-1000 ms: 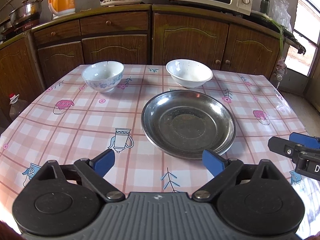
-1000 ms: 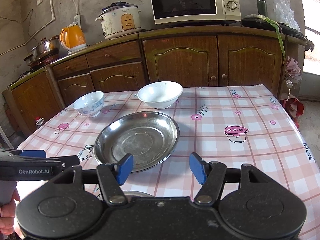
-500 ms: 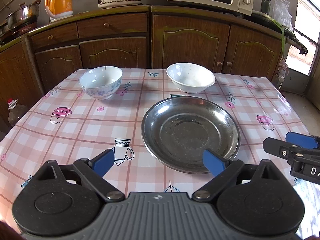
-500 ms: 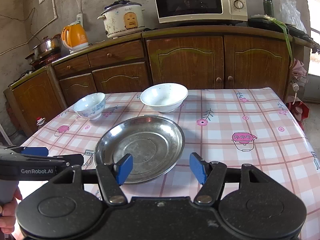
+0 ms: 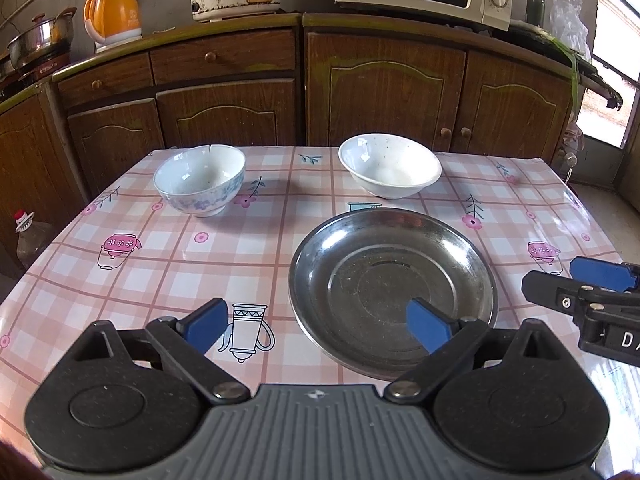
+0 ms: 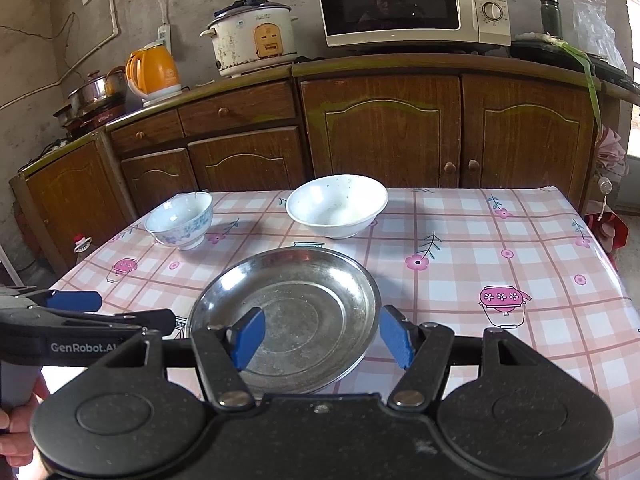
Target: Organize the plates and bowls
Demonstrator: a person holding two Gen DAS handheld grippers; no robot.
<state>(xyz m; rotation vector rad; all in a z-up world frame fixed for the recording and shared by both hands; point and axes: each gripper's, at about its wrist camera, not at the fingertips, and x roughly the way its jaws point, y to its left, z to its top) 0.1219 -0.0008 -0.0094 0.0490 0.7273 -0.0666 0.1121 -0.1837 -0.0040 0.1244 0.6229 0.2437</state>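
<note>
A round steel plate [image 5: 392,284] [image 6: 288,312] lies on the checked tablecloth near the front. Behind it stands a plain white bowl [image 5: 390,166] [image 6: 338,206]. To the left stands a smaller white bowl with blue flowers [image 5: 200,180] [image 6: 180,220]. My left gripper [image 5: 316,326] is open and empty, its right finger over the plate's near rim. My right gripper [image 6: 322,338] is open and empty, straddling the plate's near right part just above it. Each gripper shows at the edge of the other's view: the right one [image 5: 588,292], the left one [image 6: 80,312].
The table [image 6: 500,248] stands before brown wooden cabinets [image 6: 384,128]. On the counter are a microwave [image 6: 412,2], a rice cooker [image 6: 254,38], an orange kettle [image 6: 154,72] and a pot [image 6: 96,90]. A bottle [image 5: 30,236] stands on the floor at the left.
Both grippers have moved forward toward the plate and bowls, which now look larger and nearer. Nothing on the table has moved.
</note>
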